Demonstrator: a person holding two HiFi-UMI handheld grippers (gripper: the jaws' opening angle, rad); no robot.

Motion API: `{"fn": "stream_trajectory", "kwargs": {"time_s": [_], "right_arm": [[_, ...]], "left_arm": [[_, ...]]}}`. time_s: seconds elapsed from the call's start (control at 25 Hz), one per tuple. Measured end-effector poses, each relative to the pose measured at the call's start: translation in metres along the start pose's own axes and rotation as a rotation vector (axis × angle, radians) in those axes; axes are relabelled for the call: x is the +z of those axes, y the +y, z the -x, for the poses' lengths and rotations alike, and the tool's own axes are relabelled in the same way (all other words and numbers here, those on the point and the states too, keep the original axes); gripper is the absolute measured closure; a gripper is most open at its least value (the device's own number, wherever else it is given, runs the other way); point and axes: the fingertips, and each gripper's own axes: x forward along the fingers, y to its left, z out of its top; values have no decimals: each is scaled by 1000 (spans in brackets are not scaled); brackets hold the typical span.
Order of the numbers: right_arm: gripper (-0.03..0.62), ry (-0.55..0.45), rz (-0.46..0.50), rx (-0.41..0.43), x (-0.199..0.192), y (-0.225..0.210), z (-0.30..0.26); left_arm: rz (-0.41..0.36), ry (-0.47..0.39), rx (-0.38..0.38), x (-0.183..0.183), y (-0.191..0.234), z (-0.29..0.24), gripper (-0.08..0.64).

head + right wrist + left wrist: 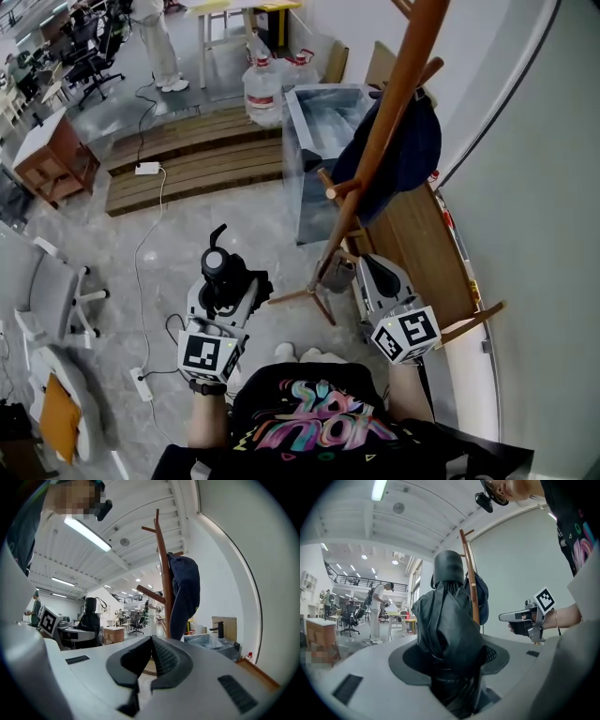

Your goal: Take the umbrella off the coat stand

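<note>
My left gripper is shut on a black folded umbrella, which stands upright between its jaws, away from the stand. In the left gripper view the umbrella fills the middle between the pads. The wooden coat stand rises to the right, with a navy garment hanging on it. My right gripper sits near the stand's base, pads together with nothing between them. The right gripper view shows the stand and garment ahead, and the umbrella at left.
A metal tub and water bottles stand behind the coat stand. A wooden bench runs along the curved wall at right. Wooden pallets, a white office chair, a power strip with cables and a standing person are at left.
</note>
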Motion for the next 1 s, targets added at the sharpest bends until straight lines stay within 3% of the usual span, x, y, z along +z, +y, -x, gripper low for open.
{"fn": "stream_trajectory", "kwargs": {"time_s": [0.32,0.48,0.6,1.0], "right_arm": [[577,26,-9,-33,-5,-10,6],[577,26,-4,-43,-7,-11,9],[577,24,-3,-50,-4,-11,10],[577,20,16,-32,-5,-19,8]], "left_arm": [[47,-16,18,-5,0,-2,295],[30,15,-3,-10,-3,-2,295],[57,-17,-5,-6,-5,-7,295],[40,-8,-28,-5,-8,-22,295]]}}
